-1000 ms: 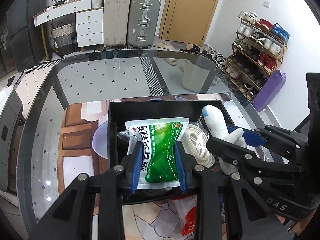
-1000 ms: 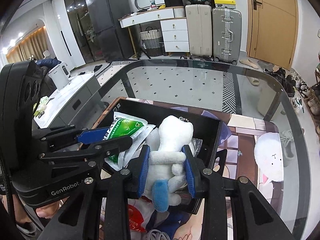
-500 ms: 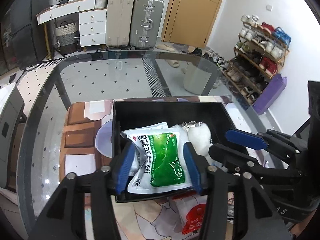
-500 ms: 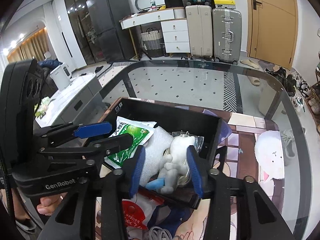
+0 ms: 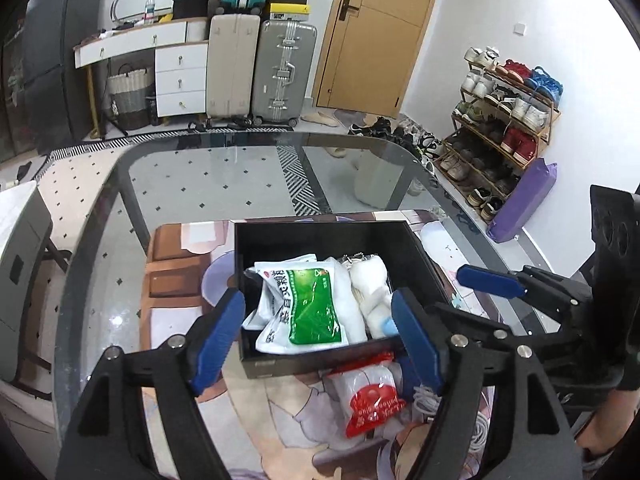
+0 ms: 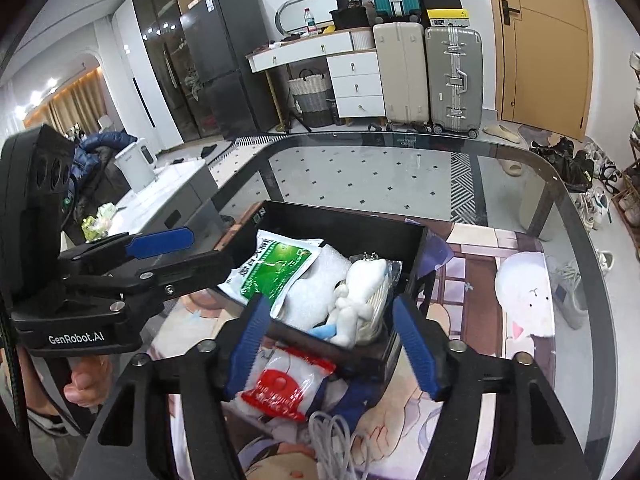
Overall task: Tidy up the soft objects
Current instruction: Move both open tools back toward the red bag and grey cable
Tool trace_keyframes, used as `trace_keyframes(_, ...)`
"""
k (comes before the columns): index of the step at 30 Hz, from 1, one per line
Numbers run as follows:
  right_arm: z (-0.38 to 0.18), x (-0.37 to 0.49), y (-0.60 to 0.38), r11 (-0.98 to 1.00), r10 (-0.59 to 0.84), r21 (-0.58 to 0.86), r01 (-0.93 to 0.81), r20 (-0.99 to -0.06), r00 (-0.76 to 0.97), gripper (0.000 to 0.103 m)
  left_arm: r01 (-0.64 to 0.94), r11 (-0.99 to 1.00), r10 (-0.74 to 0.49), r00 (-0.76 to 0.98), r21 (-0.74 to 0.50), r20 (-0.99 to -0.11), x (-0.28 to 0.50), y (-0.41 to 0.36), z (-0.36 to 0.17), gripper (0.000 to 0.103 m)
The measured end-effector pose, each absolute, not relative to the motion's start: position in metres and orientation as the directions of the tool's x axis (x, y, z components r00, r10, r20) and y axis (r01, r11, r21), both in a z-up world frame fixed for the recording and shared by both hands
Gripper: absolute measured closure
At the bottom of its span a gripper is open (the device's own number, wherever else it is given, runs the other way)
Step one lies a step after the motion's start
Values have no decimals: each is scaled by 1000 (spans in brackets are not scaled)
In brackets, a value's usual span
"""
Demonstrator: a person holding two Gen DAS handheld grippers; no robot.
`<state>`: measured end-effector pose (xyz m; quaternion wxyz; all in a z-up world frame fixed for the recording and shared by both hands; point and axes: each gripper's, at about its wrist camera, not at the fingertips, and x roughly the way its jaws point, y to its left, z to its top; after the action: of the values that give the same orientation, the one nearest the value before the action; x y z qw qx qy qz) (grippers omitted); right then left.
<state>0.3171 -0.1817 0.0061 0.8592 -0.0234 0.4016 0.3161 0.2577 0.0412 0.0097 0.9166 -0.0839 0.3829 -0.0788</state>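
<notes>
Left wrist view shows the left gripper [image 5: 318, 330] spread wide above the near edge of the black box [image 5: 320, 232], nothing between its jaws; a second ago those jaws were clamped on the green packet [image 5: 310, 308], and they have just been opening. That packet now lies inside the box on its left side. In the right wrist view the right gripper [image 6: 332, 338] is likewise released and empty, its jaws also just opened off the white plush [image 6: 358, 300], which now lies in the box to the right of the packet, beside a white foam sheet [image 6: 316, 292]. Both grippers have pulled back and up from the box. So two soft things are freshly stowed, and the hands look free for the next pick. Not yet stowed, on the printed mat [image 6: 472, 276] on the glass worktop [image 5: 208, 176] just in front of the box, are a red-and-white bag [image 6: 286, 386] and a white cord [image 6: 336, 440]; these seem the likely next items.
</notes>
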Motion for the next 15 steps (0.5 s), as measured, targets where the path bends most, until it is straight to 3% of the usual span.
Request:
trace_keyframes(7, 10, 290, -185, 779, 538, 215, -589, -710, 453, 33, 82, 969, -226, 674, -233, -703, 237, 52, 6, 26)
trace_keyframes(15, -10, 263, -192, 735, 520, 179, -654, -768, 374, 32, 120, 980, -199, 597, -159, -777, 216, 38, -23, 26)
